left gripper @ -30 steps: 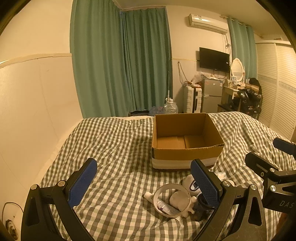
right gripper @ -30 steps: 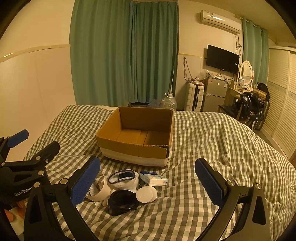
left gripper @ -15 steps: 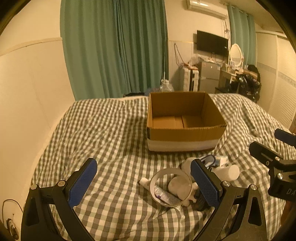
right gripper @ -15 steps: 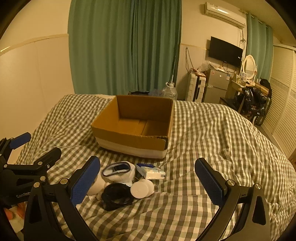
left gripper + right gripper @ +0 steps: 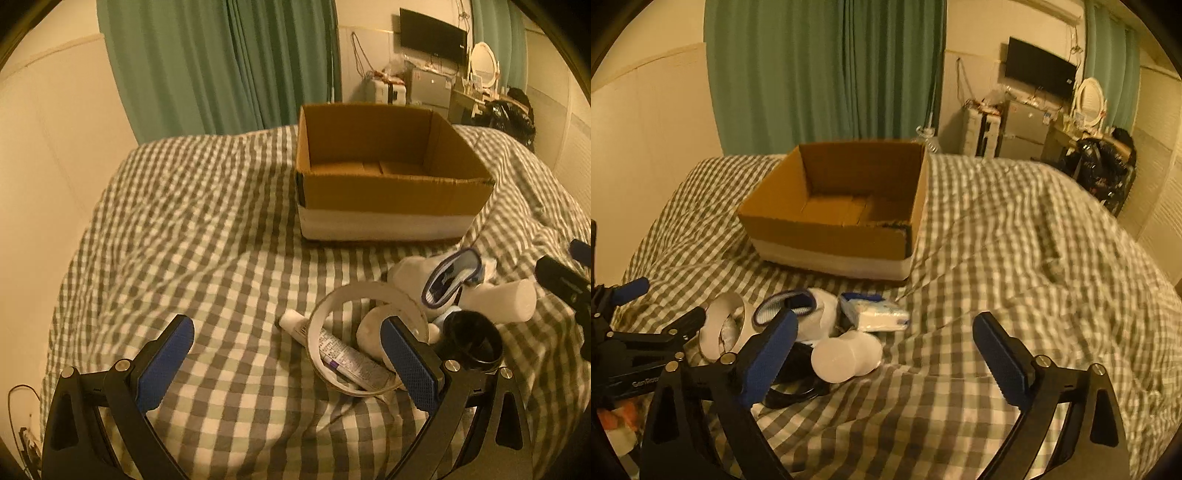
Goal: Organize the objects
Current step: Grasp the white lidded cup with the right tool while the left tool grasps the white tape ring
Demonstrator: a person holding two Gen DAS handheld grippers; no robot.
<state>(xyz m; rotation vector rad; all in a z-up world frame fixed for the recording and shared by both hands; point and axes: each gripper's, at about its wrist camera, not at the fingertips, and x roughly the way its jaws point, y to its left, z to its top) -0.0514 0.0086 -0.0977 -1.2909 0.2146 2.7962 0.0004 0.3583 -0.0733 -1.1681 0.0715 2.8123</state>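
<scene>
An open, empty cardboard box [image 5: 391,192] [image 5: 834,236] sits on the checked bedspread. In front of it lies a small pile: a white tape ring [image 5: 365,291] [image 5: 720,325], a tube [image 5: 332,350] lying through the ring, a white sock with a blue rim [image 5: 450,273] [image 5: 812,314], a white bottle [image 5: 506,299] [image 5: 846,354], a black round container [image 5: 469,339] [image 5: 794,391] and a tissue pack [image 5: 875,312]. My left gripper [image 5: 286,328] is open just above the tube's cap. My right gripper [image 5: 884,325] hovers over the bottle and tissue pack, its jaws closing, pressing on nothing.
The bed [image 5: 1015,258] stretches wide and wrinkled to the right of the box. A pale wall [image 5: 55,166] borders the bed's left side. Green curtains [image 5: 827,74], a TV, a fridge and a cluttered dresser [image 5: 1089,122] stand beyond the bed's far end.
Both grippers have sunk and tipped downward toward the pile, which now looms larger in both views. The right gripper's fingers stand slightly closer together.
</scene>
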